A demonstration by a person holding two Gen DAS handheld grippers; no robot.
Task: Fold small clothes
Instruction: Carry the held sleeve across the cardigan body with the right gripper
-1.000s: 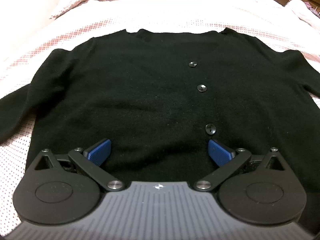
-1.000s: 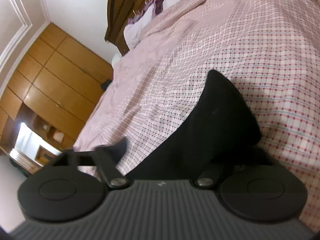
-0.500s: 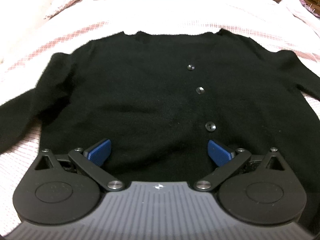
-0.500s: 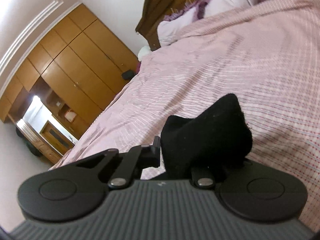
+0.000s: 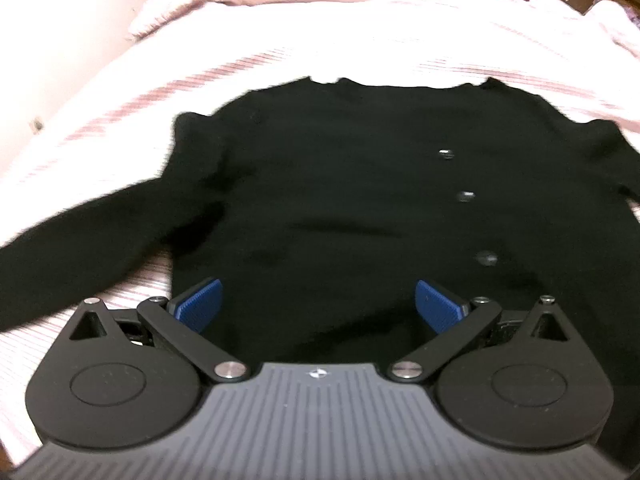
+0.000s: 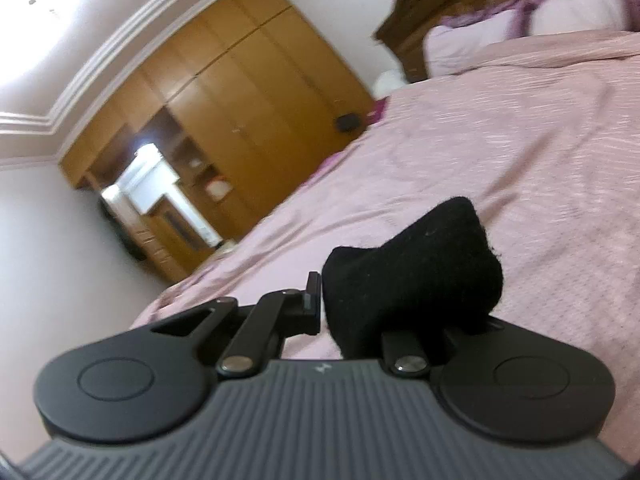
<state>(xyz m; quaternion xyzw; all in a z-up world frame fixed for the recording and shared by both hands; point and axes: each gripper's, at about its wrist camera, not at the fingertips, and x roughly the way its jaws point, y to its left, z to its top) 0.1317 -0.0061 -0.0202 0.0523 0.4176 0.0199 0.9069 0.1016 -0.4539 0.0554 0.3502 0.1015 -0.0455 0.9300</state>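
My left gripper (image 5: 318,306) hung with jaws wide over the black knitted buttoned cardigan (image 5: 340,200), spread flat on the pink checked bed (image 5: 360,36). My right gripper (image 6: 384,312) pinched its black sleeve cuff (image 6: 416,264).

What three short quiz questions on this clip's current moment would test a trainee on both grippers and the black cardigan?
1. True or false: the left gripper is clamped on the black cardigan.
2. What does the right gripper hold: A) a pillow, B) black knit fabric, C) nothing?
3. How many buttons show on the cardigan's front in the left wrist view?

Key: 1 false, its blue pads stand wide apart over the hem. 2 B. 3 three.
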